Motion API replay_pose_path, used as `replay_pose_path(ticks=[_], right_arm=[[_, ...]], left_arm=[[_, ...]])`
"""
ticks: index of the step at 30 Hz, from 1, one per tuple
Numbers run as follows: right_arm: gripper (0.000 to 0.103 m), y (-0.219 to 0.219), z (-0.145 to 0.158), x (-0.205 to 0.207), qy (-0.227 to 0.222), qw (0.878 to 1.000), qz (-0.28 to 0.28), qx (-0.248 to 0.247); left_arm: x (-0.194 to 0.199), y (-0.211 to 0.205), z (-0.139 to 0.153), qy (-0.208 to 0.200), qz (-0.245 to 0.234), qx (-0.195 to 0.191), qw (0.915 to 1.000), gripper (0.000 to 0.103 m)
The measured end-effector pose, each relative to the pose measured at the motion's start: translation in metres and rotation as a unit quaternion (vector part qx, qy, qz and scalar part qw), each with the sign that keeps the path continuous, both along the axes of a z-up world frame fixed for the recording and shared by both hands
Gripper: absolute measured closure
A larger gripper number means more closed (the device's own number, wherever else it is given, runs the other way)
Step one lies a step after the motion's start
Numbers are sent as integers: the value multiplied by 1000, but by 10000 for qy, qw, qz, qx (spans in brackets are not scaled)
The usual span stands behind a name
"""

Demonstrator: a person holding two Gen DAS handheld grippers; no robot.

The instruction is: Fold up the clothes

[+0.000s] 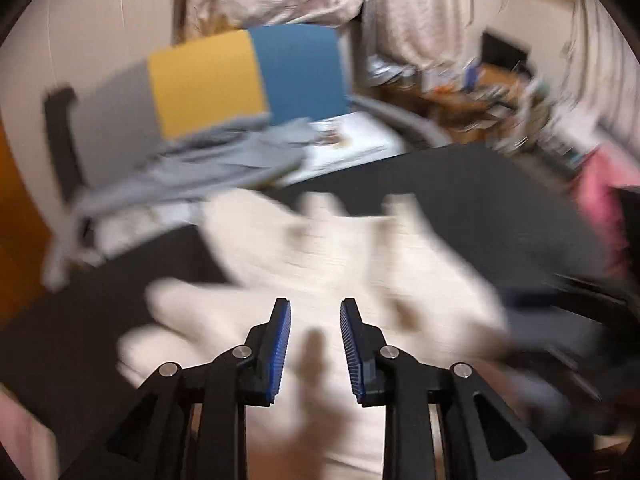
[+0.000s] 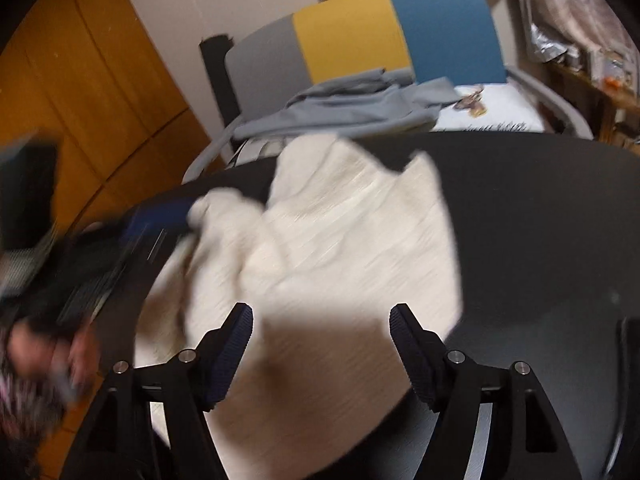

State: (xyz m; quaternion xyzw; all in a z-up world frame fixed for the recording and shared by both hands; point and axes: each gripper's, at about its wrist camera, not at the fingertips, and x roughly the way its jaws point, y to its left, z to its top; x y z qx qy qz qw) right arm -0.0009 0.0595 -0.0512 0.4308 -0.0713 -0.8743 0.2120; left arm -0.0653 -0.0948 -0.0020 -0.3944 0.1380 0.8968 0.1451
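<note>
A cream knitted garment lies crumpled on a dark round table; the right wrist view shows the same garment spread across the table. My left gripper hovers above the cloth, its blue pads a narrow gap apart with nothing between them. My right gripper stands wide open over the near part of the garment, its jaws bare. At the left of the right wrist view the other gripper shows as a dark blur, with a person's hand on it. Both views are motion-blurred.
Behind the table stands a chair with a grey, yellow and blue back; a grey garment lies on its seat beside a white printed cloth. Orange wooden panels are at the left. Cluttered shelves and curtains fill the back right.
</note>
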Motion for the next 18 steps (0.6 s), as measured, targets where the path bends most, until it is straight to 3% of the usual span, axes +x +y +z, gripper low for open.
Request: replay_pose_path(ticks=[1,4,5,6,9,10,12,18], right_arm=[[30,-9,-2,6,-70,10000,56,28],[32,-46,-18,8,-128,9977,289,603],[41,-58,-25,8,-105,9952,344,906],[58,-65,-32,9,-60,9923,384,1174],[69,-71,-54,11,3,9866,399,1583],[71,-64,-56,13,32,9894,366,1408],[84,-52,-51,15,30,9924,294,1193],[87,16,-30,13,55,9962,-347,796]], left_arm=[[-14,-7,-4,2,47,-358,9993,77],[-52,-12,-46,-543,-176,-1121,9921,77],[-60,-2,-64,-659,-197,-1304,9891,77],[-59,4,-79,-635,-172,-1420,9877,77],[-48,9,-92,-361,2,-1505,9879,78],[-43,7,-94,-350,46,-1585,9867,78],[-31,2,-98,-357,144,-1609,9862,79],[2,-16,-89,-733,561,-1406,9857,80]])
